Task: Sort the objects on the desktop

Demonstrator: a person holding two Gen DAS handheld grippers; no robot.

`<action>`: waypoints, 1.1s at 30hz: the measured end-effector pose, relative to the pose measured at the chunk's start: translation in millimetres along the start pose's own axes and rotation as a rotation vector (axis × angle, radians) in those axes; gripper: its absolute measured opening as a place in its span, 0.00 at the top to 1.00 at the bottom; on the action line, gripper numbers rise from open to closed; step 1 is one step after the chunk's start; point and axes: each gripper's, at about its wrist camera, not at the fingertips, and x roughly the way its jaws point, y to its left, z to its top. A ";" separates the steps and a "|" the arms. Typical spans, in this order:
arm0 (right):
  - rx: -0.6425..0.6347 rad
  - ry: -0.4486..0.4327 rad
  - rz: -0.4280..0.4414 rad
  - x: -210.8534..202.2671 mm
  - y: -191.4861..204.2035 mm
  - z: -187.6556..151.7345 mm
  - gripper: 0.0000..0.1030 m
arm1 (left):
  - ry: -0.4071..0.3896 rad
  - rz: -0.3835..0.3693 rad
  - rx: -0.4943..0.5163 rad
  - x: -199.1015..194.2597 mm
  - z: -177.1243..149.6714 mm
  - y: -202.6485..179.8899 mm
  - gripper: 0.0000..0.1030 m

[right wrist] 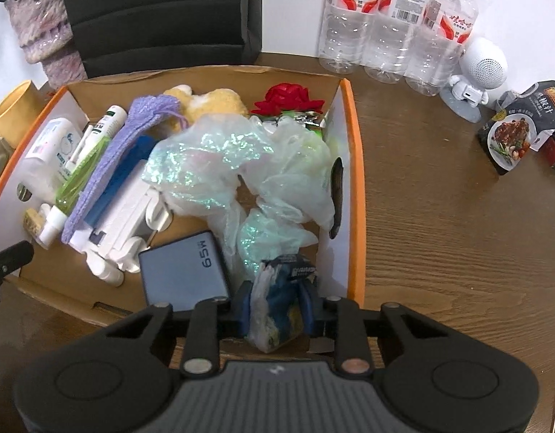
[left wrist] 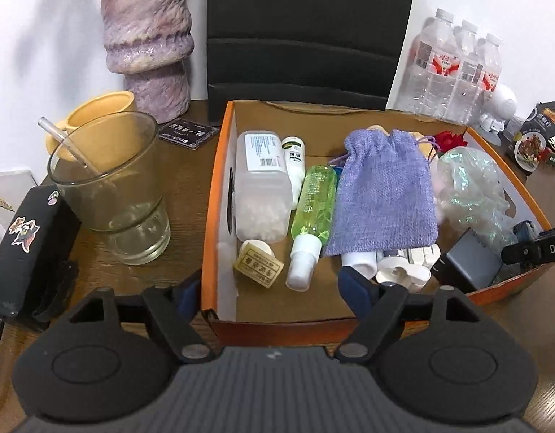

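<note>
An orange-rimmed cardboard box (left wrist: 210, 187) on the wooden desk holds a clear jar (left wrist: 261, 187), a green spray bottle (left wrist: 311, 209), a purple drawstring pouch (left wrist: 384, 195), a small wooden stamp (left wrist: 257, 267), white plastic parts, a grey charger (right wrist: 183, 270), crinkled iridescent plastic (right wrist: 219, 158), a plush toy and a red flower (right wrist: 286, 99). My left gripper (left wrist: 274, 288) is open and empty at the box's near edge, straddling its left wall. My right gripper (right wrist: 275, 306) is shut on a small blue-and-white plastic packet (right wrist: 277, 310) over the box's near right corner.
Left of the box stand a glass (left wrist: 113, 187) with a straw, a yellow cup (left wrist: 100, 112), a purple vase (left wrist: 147, 36) and a black case (left wrist: 28, 245). A black chair back (left wrist: 306, 29) is behind. Water bottles (right wrist: 396, 21), a white robot figure (right wrist: 476, 75) and a food packet (right wrist: 519, 130) are at the right.
</note>
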 end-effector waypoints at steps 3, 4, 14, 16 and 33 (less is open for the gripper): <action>0.005 0.000 -0.001 -0.2 -1.6 1.0 0.74 | 0.010 0.000 0.007 -1.8 2.0 -1.7 0.22; 0.005 -0.002 0.001 1.3 -1.8 2.0 0.72 | -0.005 0.002 0.005 -5.5 1.7 -2.3 0.21; -0.029 -0.210 0.051 -67.8 15.8 -38.3 0.40 | -0.215 0.032 0.057 -88.5 -19.1 -32.0 0.00; -0.044 -0.272 0.051 -83.7 22.7 -61.3 0.38 | -0.245 0.033 0.050 -103.9 -38.2 -38.9 0.00; -0.008 -0.468 0.021 -71.3 56.2 -266.7 0.13 | -0.142 0.058 0.035 -110.4 -211.8 -64.0 0.00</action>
